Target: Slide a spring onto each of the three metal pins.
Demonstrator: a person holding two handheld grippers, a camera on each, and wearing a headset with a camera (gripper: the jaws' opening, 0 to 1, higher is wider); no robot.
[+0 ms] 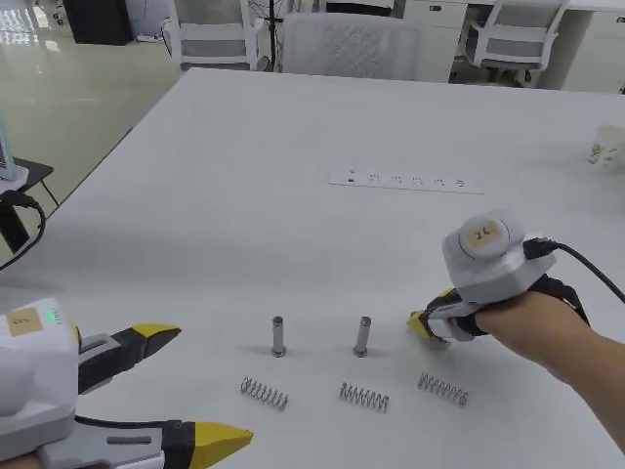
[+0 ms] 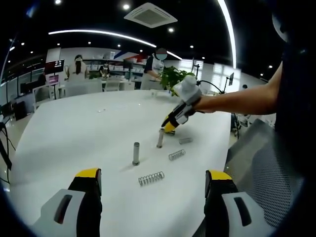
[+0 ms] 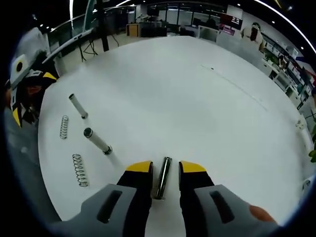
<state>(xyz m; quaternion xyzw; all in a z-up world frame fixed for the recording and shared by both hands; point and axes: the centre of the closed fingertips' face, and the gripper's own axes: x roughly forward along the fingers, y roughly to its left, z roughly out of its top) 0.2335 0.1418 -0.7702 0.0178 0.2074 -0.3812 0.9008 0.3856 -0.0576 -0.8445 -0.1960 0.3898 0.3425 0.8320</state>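
Observation:
Two metal pins (image 1: 278,335) (image 1: 363,335) stand upright on the white table (image 1: 293,147). Three springs lie in a row in front of them: left (image 1: 264,393), middle (image 1: 364,396), right (image 1: 442,388). My right gripper (image 1: 428,327) is low at the table, right of the second pin. Its yellow-tipped jaws are closed narrowly around a third metal pin (image 3: 163,177), which the gripper hides in the head view. My left gripper (image 1: 195,386) hangs wide open at the near left, holding nothing, and faces the pins and springs (image 2: 151,178).
A white power strip (image 1: 405,181) lies flat at mid-table. A small patterned cup (image 1: 605,151) sits at the far right edge. Office chairs (image 1: 352,44) line the far side. Other people sit at desks in the background of the left gripper view.

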